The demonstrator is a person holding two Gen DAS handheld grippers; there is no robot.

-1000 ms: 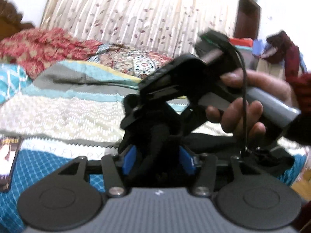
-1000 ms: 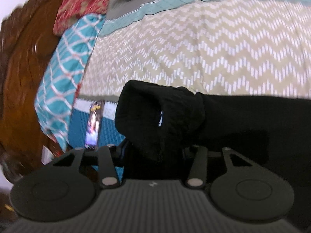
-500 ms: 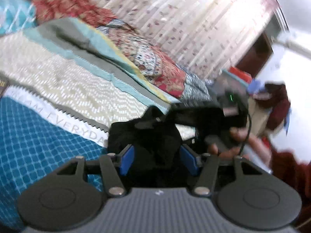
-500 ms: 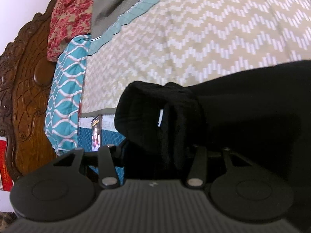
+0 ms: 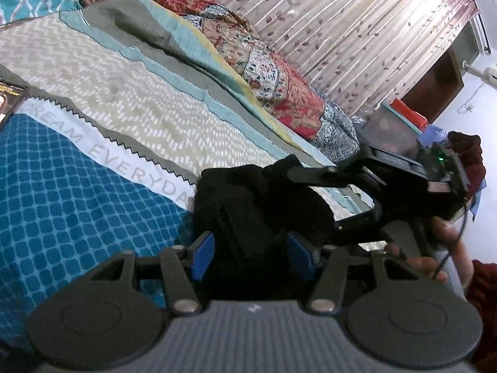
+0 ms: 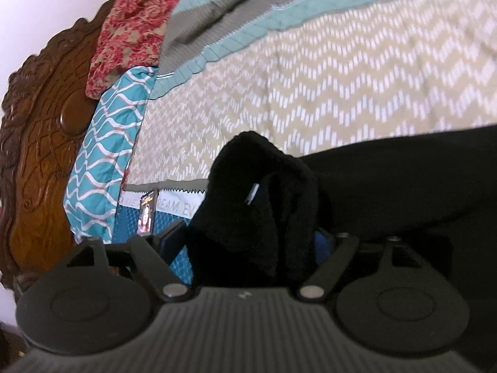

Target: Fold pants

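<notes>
The black pants (image 6: 403, 180) lie across the patterned bedspread (image 5: 77, 192), with one end bunched up. That bunched end (image 6: 248, 186) stands between the fingers of my right gripper (image 6: 247, 242), whose jaws are opening; a strip of bedspread shows between its left finger (image 6: 169, 242) and the cloth. My left gripper (image 5: 251, 258) is shut on another bunch of the pants (image 5: 248, 192), its blue pads (image 5: 203, 259) pressed against the fabric. At the right of the left wrist view, a person's hand (image 5: 435, 264) holds the right gripper close beside the left one.
A phone (image 6: 146, 214) lies on the bedspread near a teal pillow (image 6: 105, 143) and the carved wooden headboard (image 6: 37, 143). Folded quilts (image 5: 273, 77) line the far side of the bed in front of a curtain (image 5: 357, 31).
The right gripper's fingers have spread wider around the bunched pants end. The left gripper has rolled and sunk towards the bed, still gripping the cloth.
</notes>
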